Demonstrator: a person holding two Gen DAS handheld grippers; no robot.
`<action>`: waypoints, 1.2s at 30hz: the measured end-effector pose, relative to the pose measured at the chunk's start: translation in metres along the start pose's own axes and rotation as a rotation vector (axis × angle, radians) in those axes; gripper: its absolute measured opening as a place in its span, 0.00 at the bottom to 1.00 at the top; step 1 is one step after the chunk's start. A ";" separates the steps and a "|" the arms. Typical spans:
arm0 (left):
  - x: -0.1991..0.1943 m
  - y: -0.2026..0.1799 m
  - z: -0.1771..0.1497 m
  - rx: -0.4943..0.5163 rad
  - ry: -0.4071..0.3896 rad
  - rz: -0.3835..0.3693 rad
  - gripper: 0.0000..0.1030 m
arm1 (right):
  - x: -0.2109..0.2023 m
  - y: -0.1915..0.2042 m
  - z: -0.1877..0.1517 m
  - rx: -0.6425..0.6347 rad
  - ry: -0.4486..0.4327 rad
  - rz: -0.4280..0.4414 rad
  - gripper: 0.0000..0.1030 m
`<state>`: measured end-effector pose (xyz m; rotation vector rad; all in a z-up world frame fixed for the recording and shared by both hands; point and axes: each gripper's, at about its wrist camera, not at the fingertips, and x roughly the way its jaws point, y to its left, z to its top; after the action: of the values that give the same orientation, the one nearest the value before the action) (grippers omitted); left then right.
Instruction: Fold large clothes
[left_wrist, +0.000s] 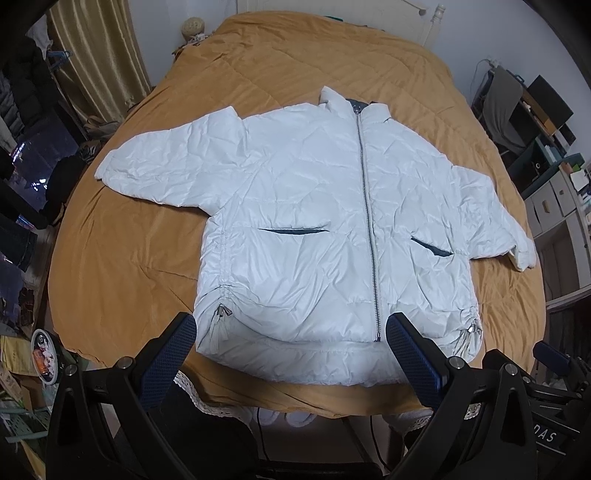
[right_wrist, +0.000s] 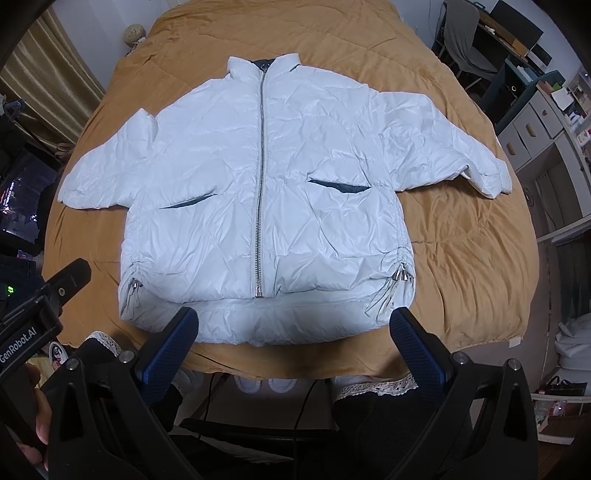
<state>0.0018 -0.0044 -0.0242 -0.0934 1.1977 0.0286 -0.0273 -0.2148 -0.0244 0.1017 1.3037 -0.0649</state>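
A big puffy white jacket (left_wrist: 295, 206) lies flat on its back in the middle of a bed with a soft orange-brown quilt (left_wrist: 122, 266). It is face up, and the hem is near the foot of the bed, close to both grippers. The cloth is shiny and full of wrinkles.

Going from left to right: one sleeve (left_wrist: 155, 162) sticks out to the side with its end folded under. Next comes a dark blue pocket slit (left_wrist: 293, 231). Below it, at the side seam, hang little silver cord tips (left_wrist: 223, 311). A long silver zipper (left_wrist: 369, 221) runs up the front and is zipped shut up to the standing collar (left_wrist: 354, 105), where a bit of dark lining peeks out. Then there is a second pocket slit (left_wrist: 431, 246), more cord tips, and the other sleeve (left_wrist: 495, 221) with a rolled cuff.

The left gripper (left_wrist: 291, 354) hovers over the hem with its blue padded fingers (left_wrist: 173, 354) wide apart, holding nothing. The right gripper (right_wrist: 291, 350) is the same, spread wide over the hem and empty.

The back of the jacket is hidden. The bed's white lace edge (right_wrist: 373, 387) is partly covered by the grippers. The things on the shelves (left_wrist: 554, 192) at the right are too small to make out
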 end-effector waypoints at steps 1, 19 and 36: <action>0.000 0.000 0.000 0.000 0.000 0.001 1.00 | 0.000 -0.001 -0.001 0.001 0.000 0.000 1.00; 0.002 -0.001 -0.004 0.001 0.007 0.000 1.00 | 0.003 -0.002 -0.003 -0.001 0.005 -0.001 1.00; 0.005 0.019 0.000 -0.029 0.029 0.001 1.00 | 0.005 0.007 -0.008 0.000 0.013 0.016 1.00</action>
<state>0.0023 0.0145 -0.0304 -0.1193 1.2269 0.0461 -0.0328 -0.2067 -0.0311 0.1130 1.3154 -0.0506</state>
